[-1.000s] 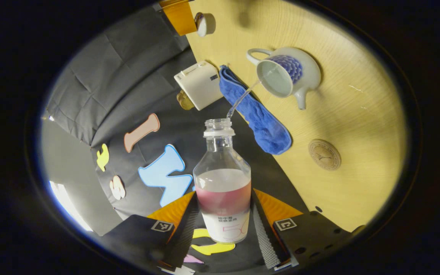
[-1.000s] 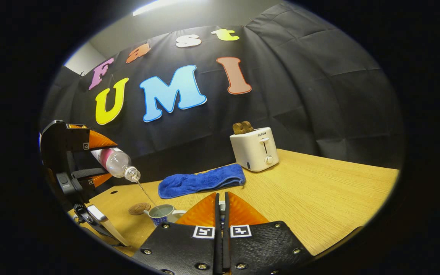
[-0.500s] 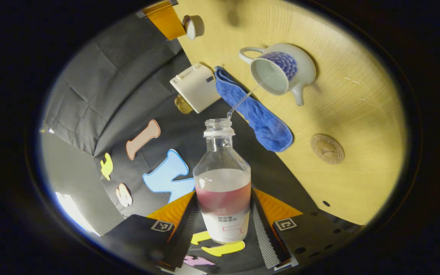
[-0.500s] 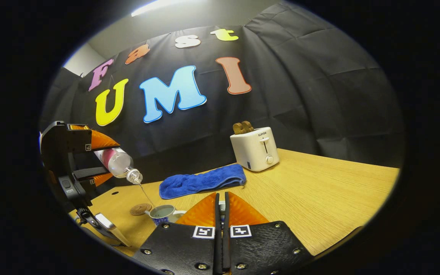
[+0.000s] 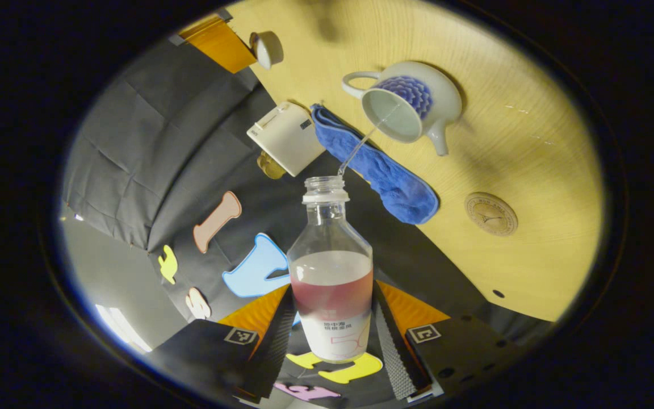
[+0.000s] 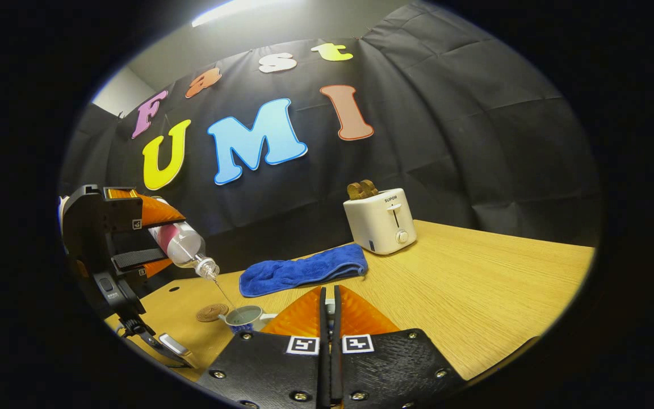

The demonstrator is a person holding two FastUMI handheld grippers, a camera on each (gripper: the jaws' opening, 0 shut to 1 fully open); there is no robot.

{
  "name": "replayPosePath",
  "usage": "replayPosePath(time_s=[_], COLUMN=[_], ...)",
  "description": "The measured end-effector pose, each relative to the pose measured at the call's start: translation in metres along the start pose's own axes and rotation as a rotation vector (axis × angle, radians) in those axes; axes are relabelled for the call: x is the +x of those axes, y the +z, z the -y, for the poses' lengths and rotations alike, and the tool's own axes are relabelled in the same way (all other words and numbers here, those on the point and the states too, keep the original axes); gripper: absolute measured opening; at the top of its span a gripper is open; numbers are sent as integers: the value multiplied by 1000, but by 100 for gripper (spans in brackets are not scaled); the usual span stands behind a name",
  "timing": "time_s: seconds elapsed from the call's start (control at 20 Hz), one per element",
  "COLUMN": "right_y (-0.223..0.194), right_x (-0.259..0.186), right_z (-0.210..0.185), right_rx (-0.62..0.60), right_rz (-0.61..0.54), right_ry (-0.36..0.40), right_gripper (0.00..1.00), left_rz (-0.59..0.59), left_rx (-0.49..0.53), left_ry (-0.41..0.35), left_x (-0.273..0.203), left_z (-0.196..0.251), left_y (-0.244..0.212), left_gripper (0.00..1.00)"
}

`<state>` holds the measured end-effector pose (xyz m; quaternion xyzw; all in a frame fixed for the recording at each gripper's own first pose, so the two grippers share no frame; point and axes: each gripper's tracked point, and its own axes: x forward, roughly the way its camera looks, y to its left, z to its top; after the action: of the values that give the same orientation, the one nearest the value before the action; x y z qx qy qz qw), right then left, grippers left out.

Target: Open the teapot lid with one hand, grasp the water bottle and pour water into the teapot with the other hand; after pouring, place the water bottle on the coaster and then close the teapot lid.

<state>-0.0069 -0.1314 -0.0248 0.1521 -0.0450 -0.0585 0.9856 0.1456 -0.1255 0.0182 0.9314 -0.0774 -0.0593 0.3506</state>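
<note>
A clear water bottle (image 5: 331, 272) with a pink label, uncapped, is tipped over the table with my left gripper (image 5: 332, 289) shut on its lower body. A thin stream runs from its mouth into the open white teapot (image 5: 409, 105) with a blue pattern. In the right gripper view the left gripper (image 6: 134, 238) holds the bottle (image 6: 182, 241) slanted down above the teapot (image 6: 244, 318). The round brown coaster (image 5: 491, 206) lies bare beside the pot. My right gripper (image 6: 330, 292) is shut on the small white teapot lid (image 5: 264, 48), held away from the pot.
A blue towel (image 6: 301, 270) lies on the wooden table (image 6: 474, 301) behind the teapot. A white toaster (image 6: 381, 221) with toast in it stands farther back by the black cloth wall. The coaster (image 6: 212, 312) lies just left of the teapot.
The left gripper has shifted slightly toward the teapot and tipped the bottle more steeply. Water keeps streaming into the pot. The right gripper has stayed put with the lid.
</note>
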Motion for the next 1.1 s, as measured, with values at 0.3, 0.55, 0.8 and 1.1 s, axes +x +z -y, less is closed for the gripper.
replayPosePath(time_s=[0.3,0.55,0.8,1.1], right_y=[0,0,-1,-1], right_x=[0,0,0,0], right_z=[0,0,0,1], right_rx=[4,6,3,-5], right_rz=[-1,0,-4,-6], right_ry=[4,2,2,-7], right_gripper=[0,0,0,0], left_rz=[24,43,54,66], left_rx=[54,89,129,122], left_ry=[5,10,17,21], left_x=[3,6,3,3], left_z=[-1,-3,-2,0], left_y=[11,20,25,26], left_gripper=[88,88,88,88])
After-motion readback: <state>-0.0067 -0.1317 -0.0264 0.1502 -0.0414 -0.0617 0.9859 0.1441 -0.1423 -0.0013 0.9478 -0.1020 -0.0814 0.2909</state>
